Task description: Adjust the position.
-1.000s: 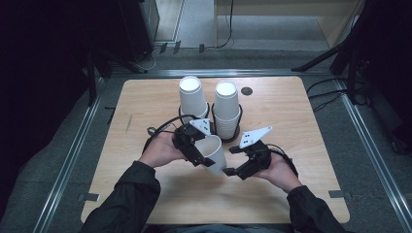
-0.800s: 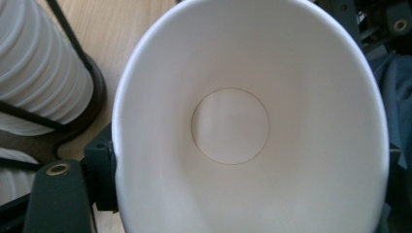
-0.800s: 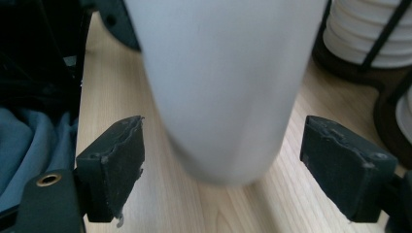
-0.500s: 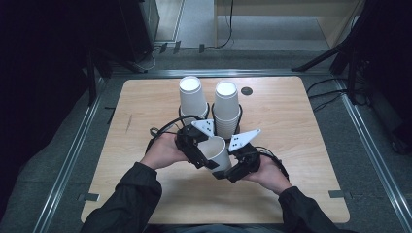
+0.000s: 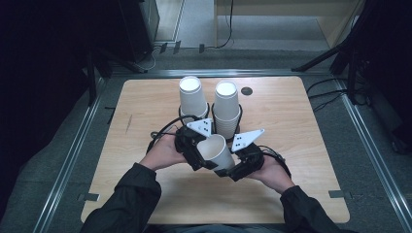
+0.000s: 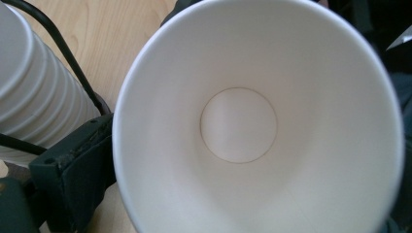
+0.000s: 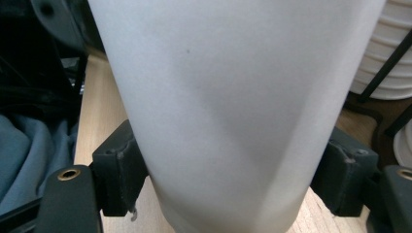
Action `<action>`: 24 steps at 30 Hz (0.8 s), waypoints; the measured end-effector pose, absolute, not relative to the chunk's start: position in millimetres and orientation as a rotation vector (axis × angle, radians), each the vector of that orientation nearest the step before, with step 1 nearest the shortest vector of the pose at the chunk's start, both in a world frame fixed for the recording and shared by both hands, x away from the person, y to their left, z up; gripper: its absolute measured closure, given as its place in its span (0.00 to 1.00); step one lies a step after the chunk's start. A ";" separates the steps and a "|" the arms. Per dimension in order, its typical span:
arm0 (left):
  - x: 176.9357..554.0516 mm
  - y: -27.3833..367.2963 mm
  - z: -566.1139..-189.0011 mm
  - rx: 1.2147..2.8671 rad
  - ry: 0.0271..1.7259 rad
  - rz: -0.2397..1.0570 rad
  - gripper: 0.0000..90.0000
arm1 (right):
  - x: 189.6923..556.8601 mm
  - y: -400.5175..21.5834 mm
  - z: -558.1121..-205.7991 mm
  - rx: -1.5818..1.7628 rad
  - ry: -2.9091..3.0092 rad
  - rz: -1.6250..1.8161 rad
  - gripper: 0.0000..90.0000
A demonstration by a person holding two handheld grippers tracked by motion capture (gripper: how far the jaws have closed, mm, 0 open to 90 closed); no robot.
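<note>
A white paper cup (image 5: 214, 150) lies tilted above the table between my two grippers, its mouth toward the left one. My left gripper (image 5: 198, 153) straddles the rim; in the left gripper view I look into the cup (image 6: 243, 126), and one pad (image 6: 73, 170) stands beside the rim. Its jaws have just been opening, with the cup between them. My right gripper (image 5: 232, 167) holds the lower body of the cup (image 7: 228, 97), with the pads (image 7: 119, 170) pressing both sides. Its jaws have just been closing on the cup.
Two stacks of white paper cups (image 5: 192, 97) (image 5: 227, 107) stand upside down in black wire holders just behind the grippers, on the wooden table (image 5: 301, 126). A small dark round hole (image 5: 247, 91) lies near the far edge. Cables trail by the left hand.
My right gripper has moved left to the cup and closed around its lower body. The cup has tilted a little toward it. My left gripper has stayed put with its jaws wider.
</note>
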State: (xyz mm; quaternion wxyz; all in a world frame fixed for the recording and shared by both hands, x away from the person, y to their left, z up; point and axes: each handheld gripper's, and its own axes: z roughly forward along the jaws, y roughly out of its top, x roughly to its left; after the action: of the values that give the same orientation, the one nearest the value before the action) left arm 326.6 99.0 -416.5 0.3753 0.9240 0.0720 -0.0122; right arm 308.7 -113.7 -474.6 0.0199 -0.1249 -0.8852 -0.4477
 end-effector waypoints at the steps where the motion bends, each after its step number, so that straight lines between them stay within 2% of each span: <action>1: 327.1 100.5 -416.3 2.361 0.194 -0.027 0.00 | 309.1 -114.5 -474.3 -0.386 -2.749 -1.399 0.26; 19: 326.3 125.0 -427.4 2.236 0.301 -0.006 0.00 | 315.7 -139.4 -459.5 -0.441 -2.711 -1.490 0.26; 24: 319.5 131.0 -433.8 2.186 0.349 0.049 0.00 | 316.4 -143.9 -455.2 -0.455 -2.705 -1.528 0.26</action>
State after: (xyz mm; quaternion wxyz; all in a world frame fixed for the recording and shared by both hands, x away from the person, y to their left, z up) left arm 319.5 131.0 -433.8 0.4471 0.8831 0.1411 0.0198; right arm 316.4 -143.9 -455.2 0.0009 -0.1450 -0.8616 -0.4865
